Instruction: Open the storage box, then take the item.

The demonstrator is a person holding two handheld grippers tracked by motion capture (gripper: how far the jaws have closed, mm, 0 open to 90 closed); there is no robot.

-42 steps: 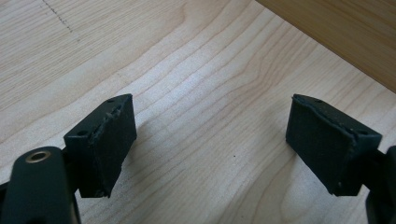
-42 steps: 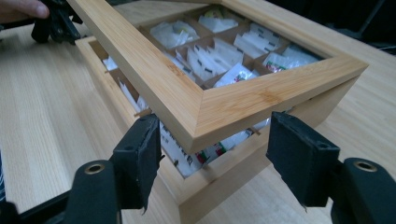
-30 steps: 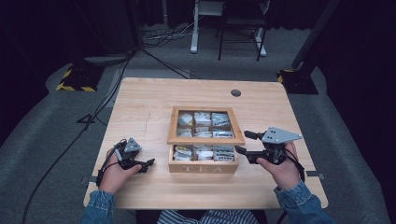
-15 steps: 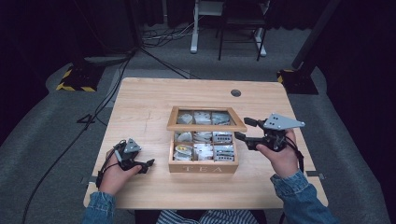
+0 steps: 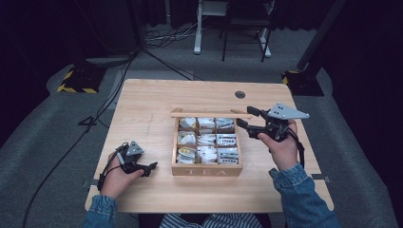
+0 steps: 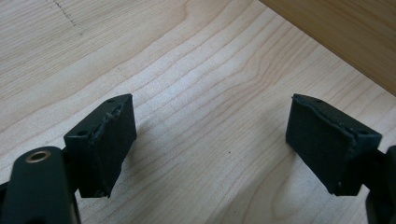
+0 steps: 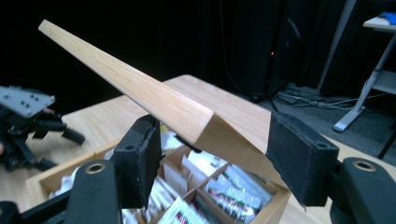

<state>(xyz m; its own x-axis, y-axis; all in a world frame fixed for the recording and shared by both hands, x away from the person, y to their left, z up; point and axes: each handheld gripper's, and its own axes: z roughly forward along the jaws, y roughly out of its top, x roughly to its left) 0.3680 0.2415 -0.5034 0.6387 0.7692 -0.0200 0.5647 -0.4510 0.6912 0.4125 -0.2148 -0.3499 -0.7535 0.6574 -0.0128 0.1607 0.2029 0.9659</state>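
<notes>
- left gripper (image 5: 142, 167): low on the wooden table (image 5: 142, 102), near its front-left corner, held in the person's left hand (image 5: 116, 173). Jaws point right toward the box and stand wide apart with nothing between them. In the left gripper view the two black pads (image 6: 109, 140) hover just over bare wood grain, and a strip of the box wall (image 6: 345, 37) cuts across the upper right corner.
- tea box (image 5: 206, 164): wooden, sits mid-table, slightly toward the front. "TEA" lettering is on the front wall, facing the person. Long axis runs front to back. Inside is a grid of compartments filled with tea bags (image 5: 227, 139) in white and grey packets.
- lid (image 5: 211, 113): raised, hinged at the far edge of the box. In the high view it shows almost edge-on as a thin wooden strip running left-right across the back. In the right gripper view the lid (image 7: 140, 91) rises on a slant from lower right to upper left above the open compartments.
- right gripper (image 5: 244, 118): held in the right hand (image 5: 280, 142), off the table at the lid's right end, jaws pointing left. Jaws are open wide, one on each side of the lid's corner. Cannot tell whether either pad (image 7: 140, 161) touches the wood; it's not a closed grip.
</notes>
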